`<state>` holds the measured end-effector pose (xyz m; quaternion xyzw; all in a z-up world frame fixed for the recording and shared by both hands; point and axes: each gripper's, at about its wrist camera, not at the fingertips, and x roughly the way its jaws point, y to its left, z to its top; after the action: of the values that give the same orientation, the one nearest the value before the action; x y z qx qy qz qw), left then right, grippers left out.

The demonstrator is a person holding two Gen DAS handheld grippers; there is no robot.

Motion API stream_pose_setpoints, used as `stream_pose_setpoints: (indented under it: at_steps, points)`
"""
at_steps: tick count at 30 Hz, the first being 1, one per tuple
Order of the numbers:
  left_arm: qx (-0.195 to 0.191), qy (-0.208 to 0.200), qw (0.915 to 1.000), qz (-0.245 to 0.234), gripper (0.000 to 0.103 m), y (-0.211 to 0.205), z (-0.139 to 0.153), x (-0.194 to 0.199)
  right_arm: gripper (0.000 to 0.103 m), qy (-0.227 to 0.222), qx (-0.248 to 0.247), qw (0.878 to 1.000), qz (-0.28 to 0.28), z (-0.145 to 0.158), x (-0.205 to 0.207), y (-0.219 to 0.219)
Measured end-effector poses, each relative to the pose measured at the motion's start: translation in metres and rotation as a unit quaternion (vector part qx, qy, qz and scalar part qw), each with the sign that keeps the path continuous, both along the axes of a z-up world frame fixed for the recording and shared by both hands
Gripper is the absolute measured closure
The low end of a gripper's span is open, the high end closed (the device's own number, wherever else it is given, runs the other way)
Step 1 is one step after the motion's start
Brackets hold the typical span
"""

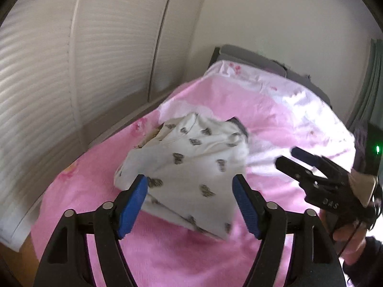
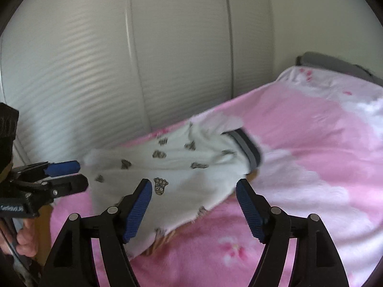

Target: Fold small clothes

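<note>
So there's a small white garment with little dark cartoon prints all over it, lying on a pink fleecy blanket that covers a bed. It looks half folded, one layer flopped over another, with a grey and dark striped band poking out at its far end; probably a waistband or cuff, but the shot is smeared there so I can't say which. A bit of tan or brownish fabric peeks out under the near edge in the right wrist view.

Left gripper sits above the near edge of the garment with its blue pads spread wide, one on each side of the cloth in the picture, nothing pinched between them. Right gripper is the same deal: jaws wide apart, blue pads clear of the fabric, holding nothing. Neither tool has a hold on the clothing.

Each camera catches the other tool too. In the left wrist view the right one comes in from the right edge, a hand wrapped round its handle, off to the side of the garment over the blanket. Behind the bed there's a pale ribbed wardrobe door, a plain wall, and a grey headboard at the far end
</note>
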<state>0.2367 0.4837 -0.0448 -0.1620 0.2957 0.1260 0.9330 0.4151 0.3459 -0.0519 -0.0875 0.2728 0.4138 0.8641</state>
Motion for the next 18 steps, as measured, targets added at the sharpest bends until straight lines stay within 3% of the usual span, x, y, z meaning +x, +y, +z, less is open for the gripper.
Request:
stream_pose_setpoints:
  at_steps: [4,8,14,18]
  points:
    - [0.011,-0.006,0.9999,0.003,0.02,-0.041,0.03,-0.041,0.029,-0.026,0.002,0.999,-0.04,0.028,-0.043,-0.048]
    - [0.025,-0.017,0.9995,-0.01,0.019,-0.097,0.055,-0.089,0.029,-0.055,-0.004,0.996,-0.07,0.055,-0.102,-0.1]
    - [0.044,-0.016,0.9987,-0.018,0.013,-0.187,0.078,-0.155,0.029,-0.054,0.013,0.993,-0.103,0.097,-0.185,-0.18]
    - [0.046,-0.014,0.9981,-0.038,0.008,-0.245,0.085,-0.187,0.018,-0.06,0.029,0.988,-0.14,0.119,-0.248,-0.242]
